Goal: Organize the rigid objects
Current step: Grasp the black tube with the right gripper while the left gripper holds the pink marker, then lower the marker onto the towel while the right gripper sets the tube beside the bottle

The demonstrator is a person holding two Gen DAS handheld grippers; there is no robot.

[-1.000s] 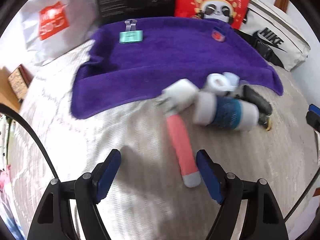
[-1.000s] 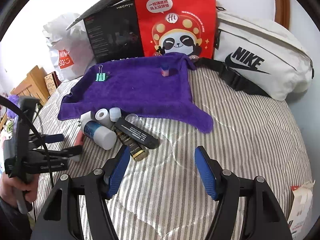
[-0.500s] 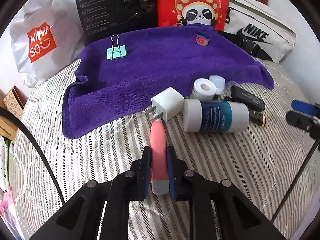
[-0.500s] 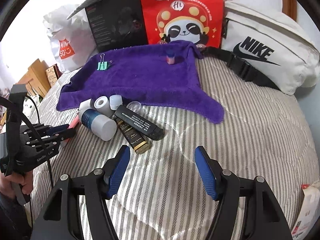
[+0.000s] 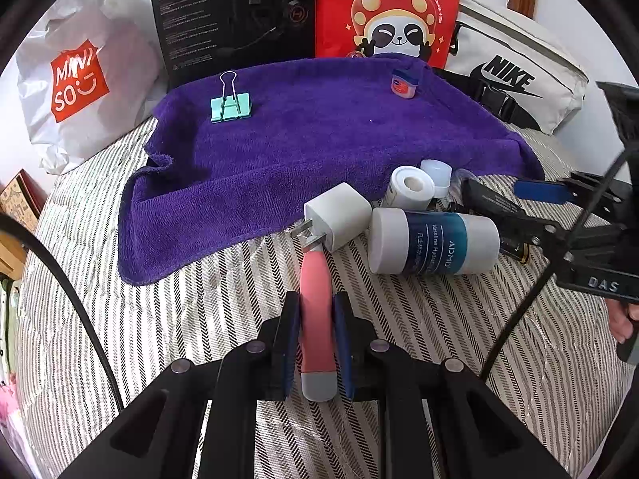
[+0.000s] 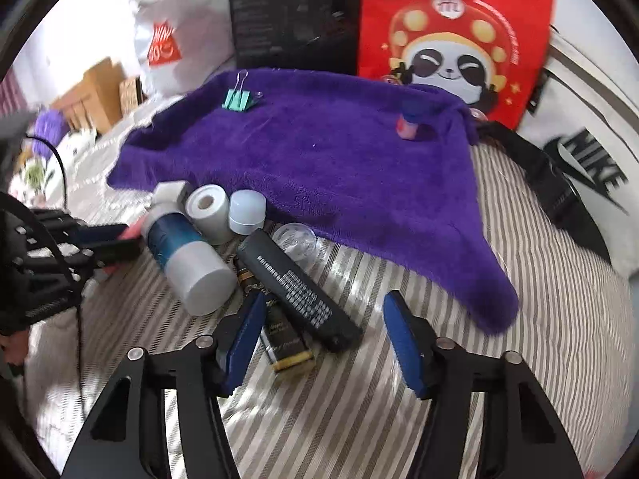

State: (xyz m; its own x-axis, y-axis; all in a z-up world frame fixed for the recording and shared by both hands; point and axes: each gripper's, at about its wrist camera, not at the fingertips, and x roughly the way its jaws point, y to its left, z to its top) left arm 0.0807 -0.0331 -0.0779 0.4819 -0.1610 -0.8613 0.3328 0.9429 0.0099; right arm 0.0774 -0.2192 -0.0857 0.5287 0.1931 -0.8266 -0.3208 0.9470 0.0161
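The pink tube is lying on the striped bed cover, just short of the purple towel's near edge, its far end touching the prongs of the white plug adapter. My left gripper is holding it: a second ago those jaws were standing wide on either side of it, and now they are pinching its near half, pads flat on both sides. The tube is not visibly lifted (grey cap end at the same spot on the bed).

My right gripper is coming down over the black tube and the gold-trimmed bottle beside it. Its jaws have just been closing, and they are standing at a middling width with both items between them, no pad pressing yet.

Beside them, the blue-and-white jar, the white roll and the small white cap are waiting in the same pile. The green binder clip and the small pink tin are sitting on the towel already.

Judgement: the grip on the pink tube looks secured, so the next step is probably carrying it onto the towel.
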